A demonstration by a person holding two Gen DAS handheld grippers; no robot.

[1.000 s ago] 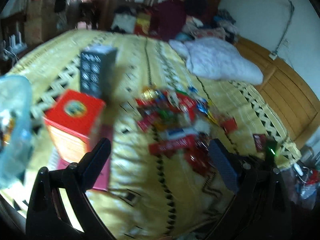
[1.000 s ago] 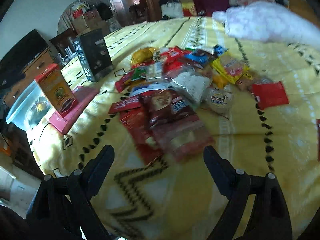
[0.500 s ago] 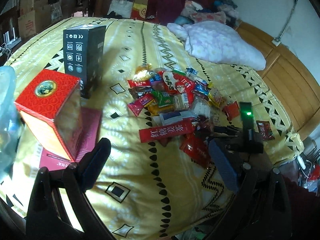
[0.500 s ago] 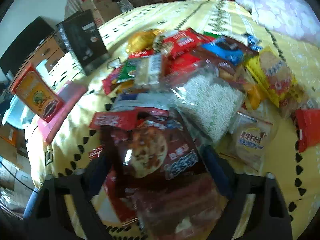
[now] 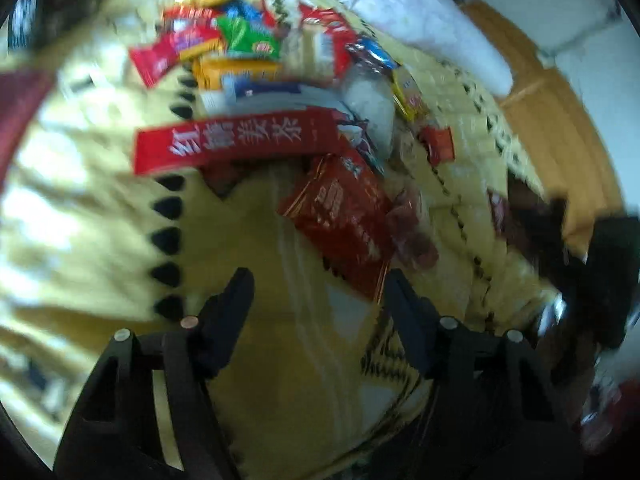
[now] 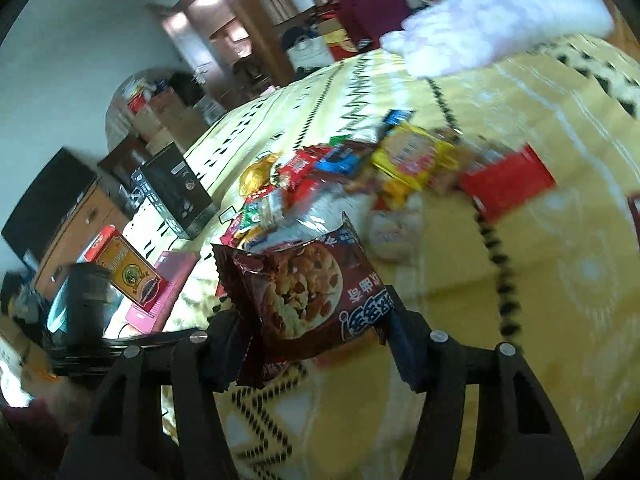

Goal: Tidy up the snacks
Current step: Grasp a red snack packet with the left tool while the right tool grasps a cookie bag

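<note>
A pile of snack packets [image 5: 280, 64] lies on a yellow patterned bedspread [image 5: 260, 360]. In the left wrist view a long red box with white characters [image 5: 236, 140] and a red foil packet [image 5: 344, 216] lie just ahead of my left gripper [image 5: 316, 284], which is open and empty above the bedspread. In the right wrist view my right gripper [image 6: 312, 312] is shut on a dark red cookie packet [image 6: 308, 284] and holds it above the bed. The rest of the pile [image 6: 360, 168] lies beyond it.
A black box [image 6: 176, 192], a red-and-orange box [image 6: 124, 272] on a pink flat box [image 6: 164, 288] and a clear tub [image 6: 60, 308] stand at the bed's left side. A white pillow [image 6: 492, 20] lies at the far end. A wooden bed frame [image 5: 560, 120] runs along the right.
My right gripper closed on the cookie packet and lifted it off the pile. My left gripper swung down and forward toward the long red box and red foil packet.
</note>
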